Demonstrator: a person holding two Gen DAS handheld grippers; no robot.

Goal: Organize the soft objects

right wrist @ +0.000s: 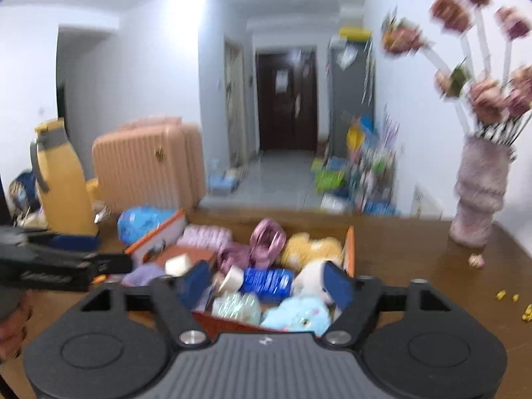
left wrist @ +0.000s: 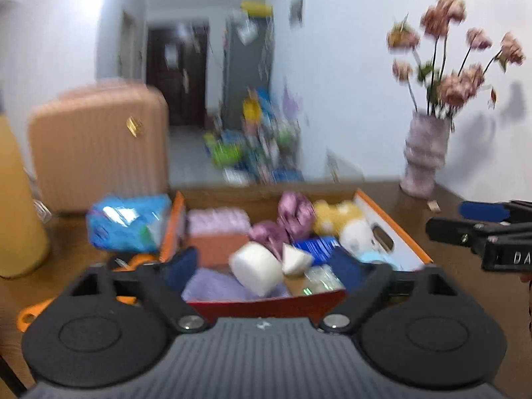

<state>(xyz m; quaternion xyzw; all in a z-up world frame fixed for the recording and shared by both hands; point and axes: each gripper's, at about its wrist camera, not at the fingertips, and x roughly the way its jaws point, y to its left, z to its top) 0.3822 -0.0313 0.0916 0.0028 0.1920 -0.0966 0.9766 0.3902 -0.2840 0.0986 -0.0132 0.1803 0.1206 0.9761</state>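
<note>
Both the left claw (left wrist: pixel 264 267) and right claw (right wrist: pixel 271 287) gape wide, gripping nothing, just near of the orange-edged box (left wrist: pixel 392 219) on the tabletop (right wrist: pixel 415 249), crammed with soft toys (right wrist: pixel 311 249).

Both wrist views close, sharing box (left wrist: pixel 392 211)

Box (right wrist: pixel 349 242) crammed; bare table (right wrist: pixel 415 266) rightward toward vase (right wrist: pixel 478 193)

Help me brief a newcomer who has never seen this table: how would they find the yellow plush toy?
Start at the orange-rimmed cardboard box in the middle of the wooden table. Look in its far right corner, by the rim nearest the flower vase. The yellow plush toy lies there, the only yellow thing in the box, between shiny purple fabric and a white plush.
</note>
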